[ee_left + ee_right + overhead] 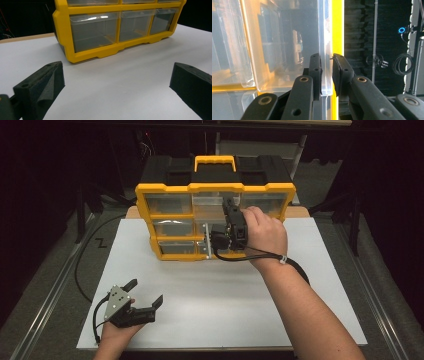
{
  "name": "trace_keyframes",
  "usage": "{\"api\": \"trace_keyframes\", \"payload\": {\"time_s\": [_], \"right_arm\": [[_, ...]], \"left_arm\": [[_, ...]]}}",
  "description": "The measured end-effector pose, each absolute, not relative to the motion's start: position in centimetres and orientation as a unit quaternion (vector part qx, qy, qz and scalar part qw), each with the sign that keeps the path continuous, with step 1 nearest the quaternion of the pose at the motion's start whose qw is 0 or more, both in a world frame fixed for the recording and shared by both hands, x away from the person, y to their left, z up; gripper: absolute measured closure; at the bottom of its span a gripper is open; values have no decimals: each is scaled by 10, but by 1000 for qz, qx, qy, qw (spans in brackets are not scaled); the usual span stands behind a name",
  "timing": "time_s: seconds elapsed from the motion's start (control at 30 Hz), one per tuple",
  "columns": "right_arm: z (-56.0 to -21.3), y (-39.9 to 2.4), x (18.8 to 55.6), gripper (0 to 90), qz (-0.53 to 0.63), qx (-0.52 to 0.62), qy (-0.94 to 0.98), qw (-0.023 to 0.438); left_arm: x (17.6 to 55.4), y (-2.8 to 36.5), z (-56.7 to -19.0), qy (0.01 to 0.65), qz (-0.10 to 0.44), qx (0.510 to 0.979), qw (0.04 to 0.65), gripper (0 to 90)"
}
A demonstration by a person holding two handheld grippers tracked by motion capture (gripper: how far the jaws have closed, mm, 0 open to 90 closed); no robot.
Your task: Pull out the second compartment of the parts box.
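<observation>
A yellow organiser (141,210) with clear drawers stands upright at the back of the white table (225,310). My right gripper (214,239) is at its middle column, turned on its side, where a clear drawer (207,236) sticks out a little. In the right gripper view the gripper (326,58) is shut on the drawer's thin clear front edge (325,37), beside a yellow bar (337,30). My left gripper (146,291) rests near the table's front left corner, open and holding nothing. The left gripper (116,72) faces the organiser's bottom row of drawers (92,32) from a distance.
The organiser has a black back and a yellow carry handle (215,162) on top. The right gripper's cable (295,267) loops over the table by the forearm. Another black cable (80,265) runs along the floor at the left. Metal rails flank the table.
</observation>
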State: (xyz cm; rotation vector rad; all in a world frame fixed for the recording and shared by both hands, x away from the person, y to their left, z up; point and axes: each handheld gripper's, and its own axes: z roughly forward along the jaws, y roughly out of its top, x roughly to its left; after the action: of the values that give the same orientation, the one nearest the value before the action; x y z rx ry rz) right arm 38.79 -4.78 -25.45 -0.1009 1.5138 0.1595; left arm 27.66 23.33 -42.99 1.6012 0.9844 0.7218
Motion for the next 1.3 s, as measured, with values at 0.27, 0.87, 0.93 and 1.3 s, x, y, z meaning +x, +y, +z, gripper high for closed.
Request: {"api": "trace_keyframes", "payload": {"time_s": [0.27, 0.87, 0.93, 1.3], "right_arm": [[-257, -52, 371, 809, 78, -55, 679, 728], [-259, -57, 344, 810, 90, -64, 673, 731], [-259, -57, 343, 810, 90, -67, 672, 732], [-260, -62, 330, 810, 97, -67, 670, 733]], "left_arm": [[275, 232, -430, 411, 302, 673, 535, 3], [277, 231, -430, 411, 301, 674, 535, 3], [277, 231, -430, 411, 300, 673, 536, 3], [277, 231, -430, 411, 302, 673, 536, 3]]}}
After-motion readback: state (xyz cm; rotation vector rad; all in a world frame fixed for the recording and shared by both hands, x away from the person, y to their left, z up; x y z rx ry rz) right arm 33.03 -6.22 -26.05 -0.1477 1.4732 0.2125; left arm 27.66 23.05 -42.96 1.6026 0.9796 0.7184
